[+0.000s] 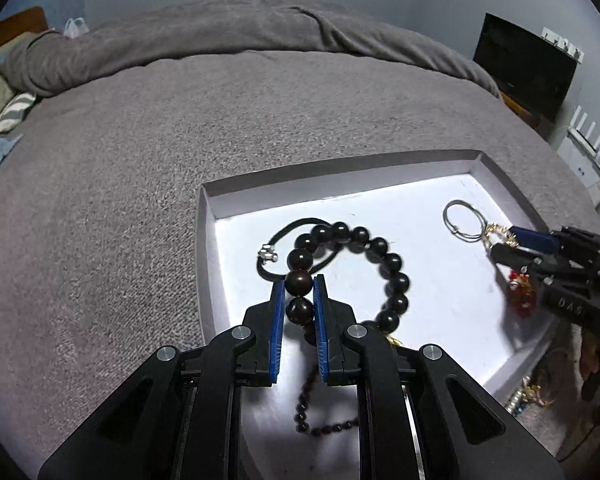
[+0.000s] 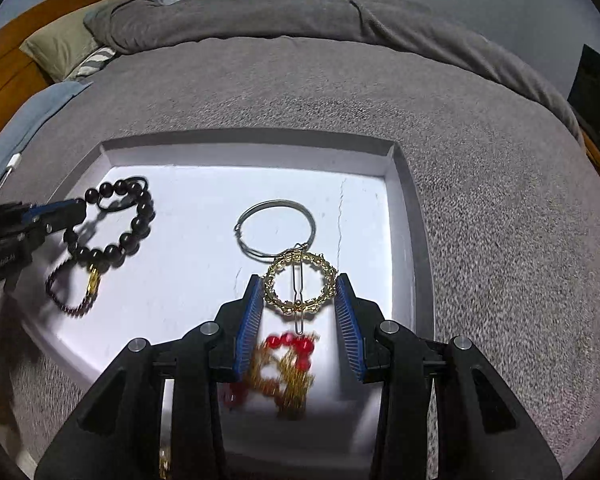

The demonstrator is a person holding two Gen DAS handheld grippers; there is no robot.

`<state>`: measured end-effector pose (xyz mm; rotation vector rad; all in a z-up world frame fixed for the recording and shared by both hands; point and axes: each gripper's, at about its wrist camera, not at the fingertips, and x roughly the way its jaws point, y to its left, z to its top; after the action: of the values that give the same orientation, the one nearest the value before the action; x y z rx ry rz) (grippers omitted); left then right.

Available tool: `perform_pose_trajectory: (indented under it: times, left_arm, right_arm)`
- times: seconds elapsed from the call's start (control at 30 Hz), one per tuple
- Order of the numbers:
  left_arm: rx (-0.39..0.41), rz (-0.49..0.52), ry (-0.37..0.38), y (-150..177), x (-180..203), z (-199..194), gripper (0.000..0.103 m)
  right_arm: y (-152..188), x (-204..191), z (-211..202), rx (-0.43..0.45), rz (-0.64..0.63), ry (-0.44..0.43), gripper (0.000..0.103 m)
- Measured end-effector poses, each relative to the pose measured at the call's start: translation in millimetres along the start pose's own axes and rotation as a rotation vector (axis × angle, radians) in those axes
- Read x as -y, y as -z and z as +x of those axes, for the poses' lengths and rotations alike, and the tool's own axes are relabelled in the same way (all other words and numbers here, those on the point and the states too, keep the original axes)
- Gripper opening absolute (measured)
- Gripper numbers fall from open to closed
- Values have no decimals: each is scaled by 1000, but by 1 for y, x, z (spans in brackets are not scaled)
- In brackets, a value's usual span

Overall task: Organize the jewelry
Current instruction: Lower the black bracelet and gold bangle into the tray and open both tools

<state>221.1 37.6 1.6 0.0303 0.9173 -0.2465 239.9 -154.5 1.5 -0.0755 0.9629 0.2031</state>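
A white shallow tray [image 1: 208, 216] [image 2: 404, 184] lies on the grey bed. My left gripper [image 1: 299, 285] is shut on a bracelet of large dark beads [image 1: 396, 280], held over the tray's left part; it also shows in the right wrist view [image 2: 140, 220]. A black cord loop [image 1: 296, 224] lies under it. My right gripper [image 2: 299, 286] is shut on a gold ornate ring [image 2: 300, 280] with a thin clip across it; red and gold beads [image 2: 288, 360] hang blurred below. A silver wire hoop [image 2: 276, 228] [image 1: 462, 220] lies in the tray just beyond.
A thin dark beaded strand [image 2: 68, 300] with a gold clasp hangs below the dark bracelet. More jewelry [image 1: 528, 396] lies on the blanket by the tray's near right corner. Pillows [image 2: 68, 44] and a wooden headboard stand at the far left. A dark screen [image 1: 524, 68] stands at the right.
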Motion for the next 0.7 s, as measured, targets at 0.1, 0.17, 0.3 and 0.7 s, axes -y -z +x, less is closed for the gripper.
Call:
perform_pose_trajectory:
  times: [0.1, 0.17, 0.3, 0.7]
  left_arm:
    - [-4, -1, -31, -1, -2, 5, 15]
    - [-5, 7, -47, -1, -2, 6, 15]
    - [-4, 3, -54, -1, -4, 5, 15]
    - [37, 24, -90, 4, 6, -20, 55]
  right_arm:
    - [-5, 4, 1, 14, 16, 13, 37]
    - [-4, 4, 2, 22, 15, 18, 37]
    - [-3, 2, 2, 34, 5, 25, 38]
    - [7, 4, -43, 150, 37, -19, 59]
